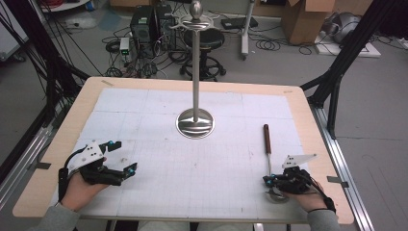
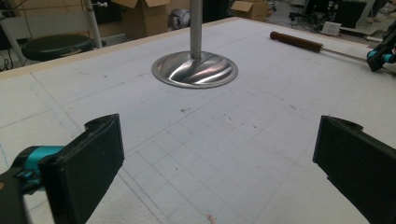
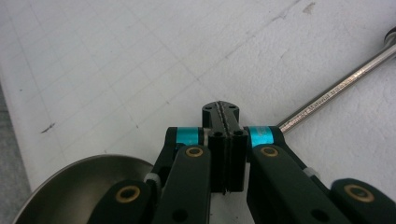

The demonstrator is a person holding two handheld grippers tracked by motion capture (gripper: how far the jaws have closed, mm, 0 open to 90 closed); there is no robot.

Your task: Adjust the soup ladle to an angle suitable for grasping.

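The right gripper, jaws pressed together on nothing, hovers over the near bowl end of the ladle, whose wooden handle points far.

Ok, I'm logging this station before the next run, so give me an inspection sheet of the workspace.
Surface: wooden table under a white gridded mat with small dark specks.
Job's things: ladle lying at the right, wooden handle pointing away, bowl near the person; steel stand upright at centre, hooks at the top.
Clutter: nothing seen on the mat.
Grippers: left gripper open, resting on the mat, nothing between its fingers; right gripper shut and empty, above the ladle's bowl end.
Cables: one trails from each gripper; tangle on the floor beyond.
Surroundings: stool, computer towers, cardboard boxes, black frame legs.
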